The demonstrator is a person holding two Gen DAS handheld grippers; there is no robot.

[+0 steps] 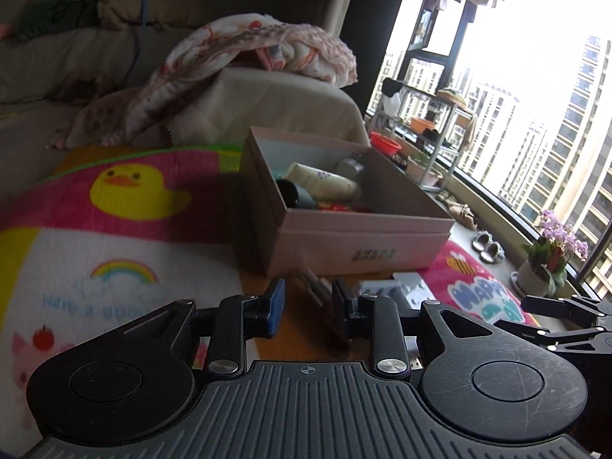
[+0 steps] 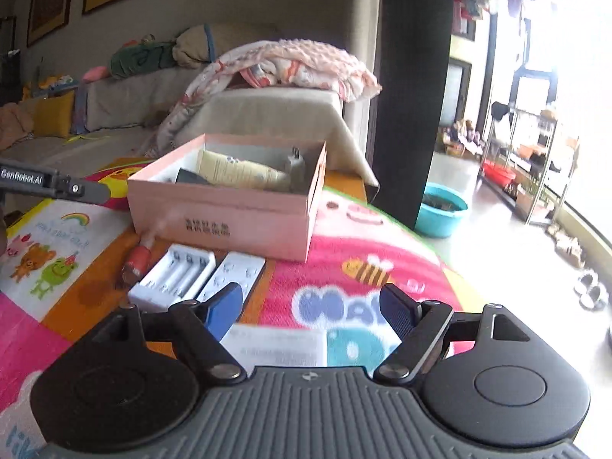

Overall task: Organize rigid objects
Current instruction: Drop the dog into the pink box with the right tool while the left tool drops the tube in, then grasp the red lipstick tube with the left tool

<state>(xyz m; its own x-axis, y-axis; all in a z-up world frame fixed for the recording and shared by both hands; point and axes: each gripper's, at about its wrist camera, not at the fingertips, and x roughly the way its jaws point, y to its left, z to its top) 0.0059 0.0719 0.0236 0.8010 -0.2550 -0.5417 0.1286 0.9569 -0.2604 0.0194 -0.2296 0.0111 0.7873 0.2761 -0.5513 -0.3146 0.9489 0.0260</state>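
Lay just before the pink box (image 2: 222, 225) on the surface: white charger (image 2: 172, 279), light, stiff, slick, best pinched across its long sides; right gripper (image 2: 310, 308) spread and empty, left gripper (image 1: 308, 306) nearly closed, pinching nothing.

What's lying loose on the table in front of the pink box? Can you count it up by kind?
White battery cases: 2
Red tube: 1
Paper leaflet: 1
Total: 4
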